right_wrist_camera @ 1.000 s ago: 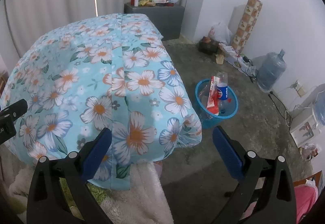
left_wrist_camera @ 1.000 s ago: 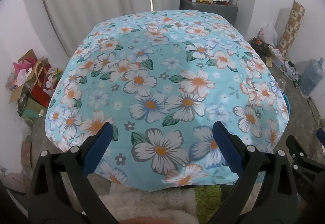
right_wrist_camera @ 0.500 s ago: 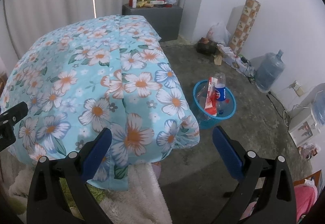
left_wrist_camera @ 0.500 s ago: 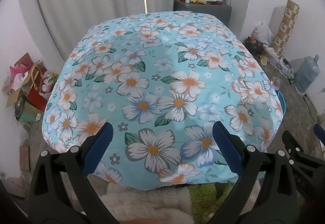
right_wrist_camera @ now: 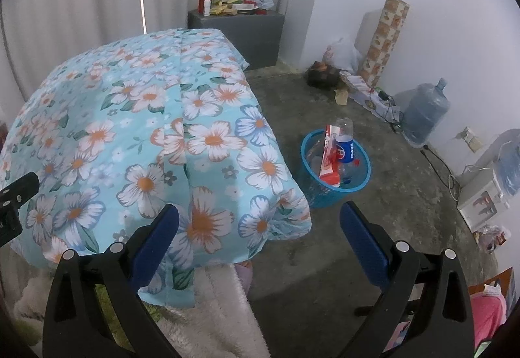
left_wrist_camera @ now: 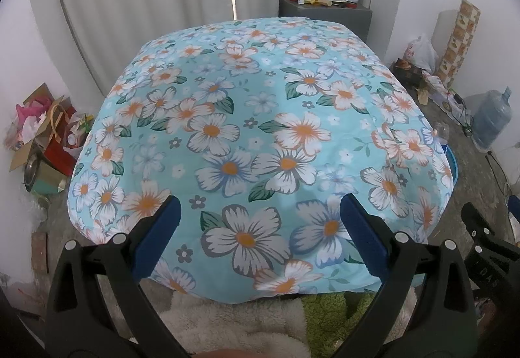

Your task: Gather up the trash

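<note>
both views drifted; bin (right_wrist_camera: 336, 192) holds trash.

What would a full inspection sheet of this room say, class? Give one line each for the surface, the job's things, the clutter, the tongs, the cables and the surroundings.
Surface: floral cloth covers the table; nothing seen on top.
Job's things: blue basket on the floor right of the table, holding a Pepsi bottle and a red-and-white wrapper.
Clutter: bags and boxes by the left wall; bottles and packets on the grey cabinet.
Tongs: left tongs open, empty; right tongs open, empty.
Cables: cords trail along the right wall.
Surroundings: white curtain, water jug, concrete floor.
</note>
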`<state>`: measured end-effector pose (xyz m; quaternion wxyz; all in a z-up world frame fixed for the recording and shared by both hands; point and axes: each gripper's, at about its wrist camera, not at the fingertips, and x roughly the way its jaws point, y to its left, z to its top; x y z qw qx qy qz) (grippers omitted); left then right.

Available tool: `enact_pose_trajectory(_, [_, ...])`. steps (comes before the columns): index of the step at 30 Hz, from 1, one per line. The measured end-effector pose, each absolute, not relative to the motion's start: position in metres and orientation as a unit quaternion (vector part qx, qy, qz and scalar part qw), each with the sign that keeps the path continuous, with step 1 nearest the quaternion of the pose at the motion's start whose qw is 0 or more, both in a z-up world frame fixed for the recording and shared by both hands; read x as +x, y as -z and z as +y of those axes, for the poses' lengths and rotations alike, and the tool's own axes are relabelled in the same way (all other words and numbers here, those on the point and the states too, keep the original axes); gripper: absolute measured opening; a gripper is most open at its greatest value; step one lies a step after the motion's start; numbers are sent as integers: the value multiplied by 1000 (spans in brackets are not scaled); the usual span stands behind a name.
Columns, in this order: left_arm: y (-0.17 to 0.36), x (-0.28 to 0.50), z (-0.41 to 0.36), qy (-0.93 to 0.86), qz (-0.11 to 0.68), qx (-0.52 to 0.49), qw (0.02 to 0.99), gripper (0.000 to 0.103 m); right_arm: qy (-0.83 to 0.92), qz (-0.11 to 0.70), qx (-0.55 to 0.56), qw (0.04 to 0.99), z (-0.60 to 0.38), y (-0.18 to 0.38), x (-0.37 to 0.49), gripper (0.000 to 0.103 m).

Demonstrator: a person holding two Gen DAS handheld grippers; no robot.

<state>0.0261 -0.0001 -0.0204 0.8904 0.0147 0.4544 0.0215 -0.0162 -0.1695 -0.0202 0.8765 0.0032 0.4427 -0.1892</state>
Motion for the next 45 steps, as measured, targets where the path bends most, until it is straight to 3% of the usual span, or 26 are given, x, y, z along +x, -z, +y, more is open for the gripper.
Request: enact_pose_trajectory(45, [23,25,4,-23,457,15,889,94,186,445,3,876,-169,23,-14,96])
